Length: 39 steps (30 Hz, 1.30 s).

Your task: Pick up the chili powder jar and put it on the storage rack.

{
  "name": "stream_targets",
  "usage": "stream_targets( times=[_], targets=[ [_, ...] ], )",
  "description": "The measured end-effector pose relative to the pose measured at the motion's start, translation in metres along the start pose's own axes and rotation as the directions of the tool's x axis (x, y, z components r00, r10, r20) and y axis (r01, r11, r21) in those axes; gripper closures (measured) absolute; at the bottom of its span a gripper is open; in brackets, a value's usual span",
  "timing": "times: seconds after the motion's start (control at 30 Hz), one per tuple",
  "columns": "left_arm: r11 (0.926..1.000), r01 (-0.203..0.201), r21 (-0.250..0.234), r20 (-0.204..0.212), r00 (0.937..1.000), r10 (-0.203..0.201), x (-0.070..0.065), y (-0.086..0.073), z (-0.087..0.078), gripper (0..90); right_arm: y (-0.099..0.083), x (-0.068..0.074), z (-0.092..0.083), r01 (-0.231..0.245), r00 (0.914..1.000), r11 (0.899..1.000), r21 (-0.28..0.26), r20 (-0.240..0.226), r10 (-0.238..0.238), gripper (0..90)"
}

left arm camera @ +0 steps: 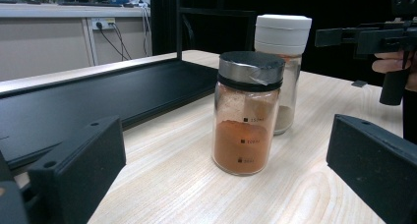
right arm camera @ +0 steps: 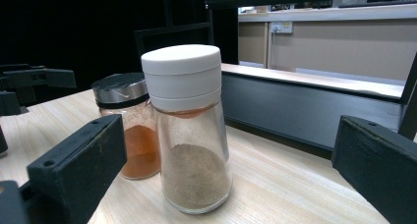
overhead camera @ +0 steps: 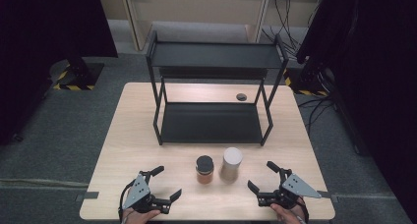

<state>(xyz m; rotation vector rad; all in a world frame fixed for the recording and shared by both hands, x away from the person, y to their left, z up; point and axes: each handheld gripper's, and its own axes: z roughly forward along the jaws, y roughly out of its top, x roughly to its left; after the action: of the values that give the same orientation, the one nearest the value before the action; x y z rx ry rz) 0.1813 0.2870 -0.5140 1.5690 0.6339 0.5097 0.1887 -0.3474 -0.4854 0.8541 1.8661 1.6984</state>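
Standing upright on the table [overhead camera: 123, 145], long axes vertical and lids up, the spice jar [overhead camera: 204, 169] and white-capped shaker [overhead camera: 231, 164] sit just beside each other in front of the rack [overhead camera: 211, 123]. I hold the left gripper [overhead camera: 164, 183] and right gripper [overhead camera: 261, 177] near them, both jaws spread wide, nothing held. My worry: they stand so close that a jaw closing on one could knock over its neighbour.

Even overhead light, pale wooden desk [overhead camera: 147, 150] bright, soft short shadows. Black curtains at both sides crush to near-black. High view soft, low-res. Gripper views sharp on jars; near black tongs slightly blurred. Mild glare under black metal two-tier shelf [overhead camera: 211, 54].
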Motion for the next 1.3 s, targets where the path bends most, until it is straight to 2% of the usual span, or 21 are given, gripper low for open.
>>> stream_targets(
  times=[0.23, 0.6, 0.8, 1.3],
  targets=[
    [0.9998, -0.02, 0.003, -0.005, 0.9998, 0.02, -0.002, 0.001, 0.001, 1.1, 0.0, 0.0, 0.001, 0.0, 1.0, 1.0, 0.005, 0.001, 0.0, 0.4],
    [0.9992, -0.039, -0.002, 0.022, 0.999, 0.039, -0.005, 0.007, 0.01, 1.1, 0.0, 0.0, 0.001, -0.003, 1.0, 1.0, 0.005, 0.005, 0.003, 0.4],
    [0.9992, -0.039, 0.012, 0.051, 0.998, 0.038, -0.002, 0.014, 0.022, 1.1, -0.001, -0.001, 0.001, -0.003, 1.0, 1.0, 0.003, 0.005, 0.003, 0.4],
    [0.9977, -0.055, 0.039, 0.092, 0.9944, 0.051, 0.002, 0.019, 0.045, 1.0, -0.001, -0.001, 0.001, -0.006, 1.0, 1.0, 0.003, 0.0, 0.006, 0.4]
  ],
)
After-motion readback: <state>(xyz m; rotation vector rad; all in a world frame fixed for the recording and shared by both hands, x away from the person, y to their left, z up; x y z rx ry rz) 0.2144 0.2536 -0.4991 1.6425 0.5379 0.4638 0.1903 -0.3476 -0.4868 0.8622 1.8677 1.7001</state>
